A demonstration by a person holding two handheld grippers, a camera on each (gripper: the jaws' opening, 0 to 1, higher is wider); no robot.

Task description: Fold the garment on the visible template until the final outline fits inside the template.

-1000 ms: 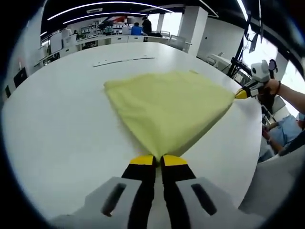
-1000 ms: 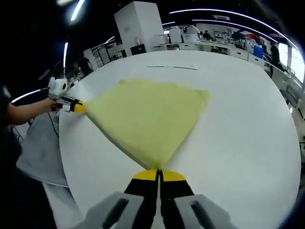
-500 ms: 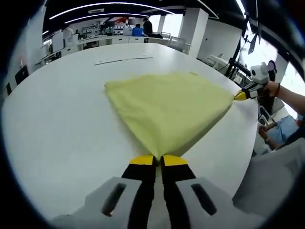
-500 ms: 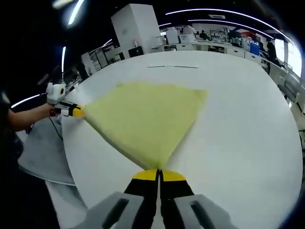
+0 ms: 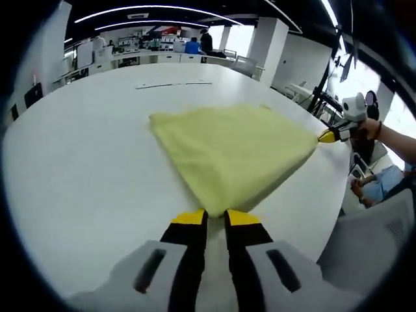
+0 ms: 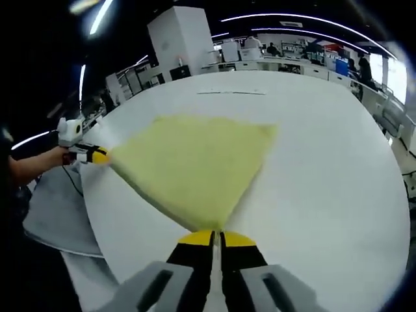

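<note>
A yellow garment [image 5: 237,146] lies spread flat on the round white table [image 5: 78,169]. In the left gripper view its near corner ends right at my left gripper [image 5: 216,218], whose jaws stand slightly apart. My right gripper [image 5: 328,135] holds the garment's right-hand corner there. In the right gripper view the garment [image 6: 192,162] narrows to a corner pinched in my right gripper [image 6: 216,238], which is shut. My left gripper [image 6: 97,155] sits at the far left corner in that view. Thin dark marks [image 5: 174,84] lie on the table beyond the garment.
The table edge curves close behind both grippers. A grey cloth-covered shape [image 6: 58,201] stands beside the table below the edge. A hand and forearm [image 5: 390,130] carry the right gripper. Desks, a white pillar [image 6: 182,39] and people stand far behind.
My left gripper's jaws have parted a little since half a second ago. Both views have shifted slightly; the garment lies much the same on the table.
</note>
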